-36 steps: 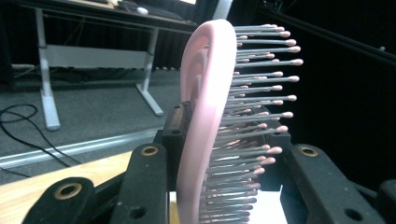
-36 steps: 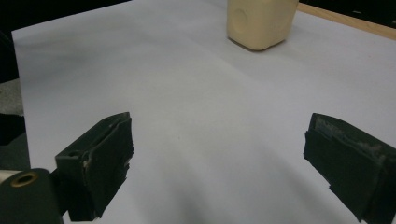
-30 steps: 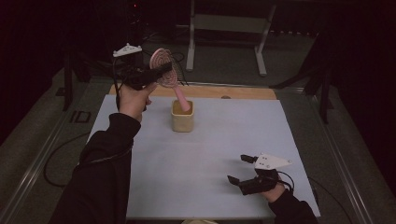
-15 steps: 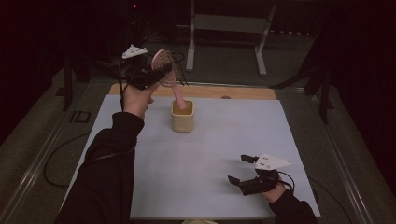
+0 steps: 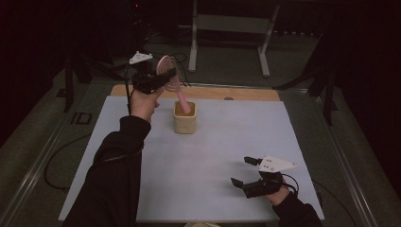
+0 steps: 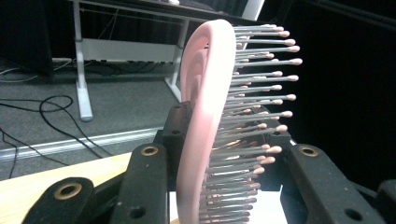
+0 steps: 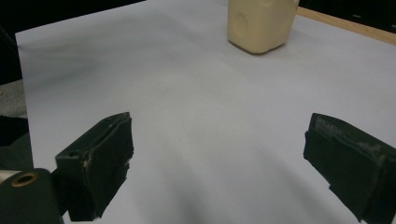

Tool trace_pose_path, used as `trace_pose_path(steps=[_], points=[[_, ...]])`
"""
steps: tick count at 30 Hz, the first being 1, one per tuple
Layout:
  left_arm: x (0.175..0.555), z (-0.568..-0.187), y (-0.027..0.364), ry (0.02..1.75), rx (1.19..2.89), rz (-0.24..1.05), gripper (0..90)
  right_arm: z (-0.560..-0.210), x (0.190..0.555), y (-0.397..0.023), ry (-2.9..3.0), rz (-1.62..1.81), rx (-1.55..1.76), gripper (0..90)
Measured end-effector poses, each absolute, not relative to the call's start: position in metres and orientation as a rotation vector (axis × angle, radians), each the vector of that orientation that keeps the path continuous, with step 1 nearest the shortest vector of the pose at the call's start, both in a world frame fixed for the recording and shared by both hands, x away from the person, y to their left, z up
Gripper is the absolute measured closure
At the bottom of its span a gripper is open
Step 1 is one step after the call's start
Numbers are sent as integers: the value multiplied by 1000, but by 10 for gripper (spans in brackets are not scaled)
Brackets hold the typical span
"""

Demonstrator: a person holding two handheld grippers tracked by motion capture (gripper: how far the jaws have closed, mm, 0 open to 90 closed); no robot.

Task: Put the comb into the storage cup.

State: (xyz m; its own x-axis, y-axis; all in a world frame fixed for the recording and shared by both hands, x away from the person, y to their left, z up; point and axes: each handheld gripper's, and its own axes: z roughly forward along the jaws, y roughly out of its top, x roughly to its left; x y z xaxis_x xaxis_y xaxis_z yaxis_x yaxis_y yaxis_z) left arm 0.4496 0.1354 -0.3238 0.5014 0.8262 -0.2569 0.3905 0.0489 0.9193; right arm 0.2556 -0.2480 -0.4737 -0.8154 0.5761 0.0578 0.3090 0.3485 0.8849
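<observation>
Two grippers in play over a white table sheet [image 5: 208, 156]. Left gripper [image 5: 158, 78] is clamped on the head of a pink plastic paddle hairbrush [image 5: 169, 78]; in the left gripper view the jaws press both sides of the brush head [image 6: 205, 116], one on the pink back and one on the grey ball-tipped bristles, head standing on edge between them. Landmark: cream square plastic cup [image 5: 184, 118], upright on the far half of the sheet. Brush handle angles down and its tip sits inside the cup mouth; brush head and left gripper are above the cup and off to its left, person's dark-sleeved left forearm [image 5: 118, 161] reaching up from the near edge. Right gripper [image 5: 246, 172] sits low on the sheet, well apart from the cup, nearer the person and to the cup's right; jaws spread wide, nothing between them, bare white sheet in the gap in the right gripper view [image 7: 215, 154], with the cup [image 7: 261, 23] farther off. Wooden strip of tabletop [image 5: 246, 93] runs just behind the cup at the sheet's far edge
</observation>
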Motion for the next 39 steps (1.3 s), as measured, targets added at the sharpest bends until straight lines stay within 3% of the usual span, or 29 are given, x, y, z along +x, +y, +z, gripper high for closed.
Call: trace_pose_path(steps=[39], points=[[461, -380, 125, 1135, 1604, 396, 648, -475, 255, -247, 2357, 1450, 786, 78]])
